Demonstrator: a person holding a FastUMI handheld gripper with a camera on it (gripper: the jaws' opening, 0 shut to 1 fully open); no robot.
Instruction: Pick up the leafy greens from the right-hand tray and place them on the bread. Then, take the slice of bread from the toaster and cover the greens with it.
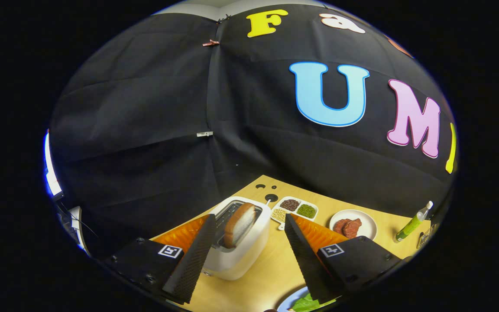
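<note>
A white toaster (241, 251) stands on the wooden table, between and just ahead of my fingers. A slice of bread (240, 224) sticks up out of its slot, tilted. My gripper (249, 236) is open above the table, its fingers wide apart on either side of the toaster and touching nothing. Close under my right finger, a bit of leafy greens (308, 302) lies on a pale blue plate (287, 302); the rest of that plate is hidden.
Beyond the toaster sits a white divided dish (295, 209) of beans and seeds. A white plate with meat (353, 225) lies to its right, then a green bottle (413, 223). The black cloth wall rises right behind the table.
</note>
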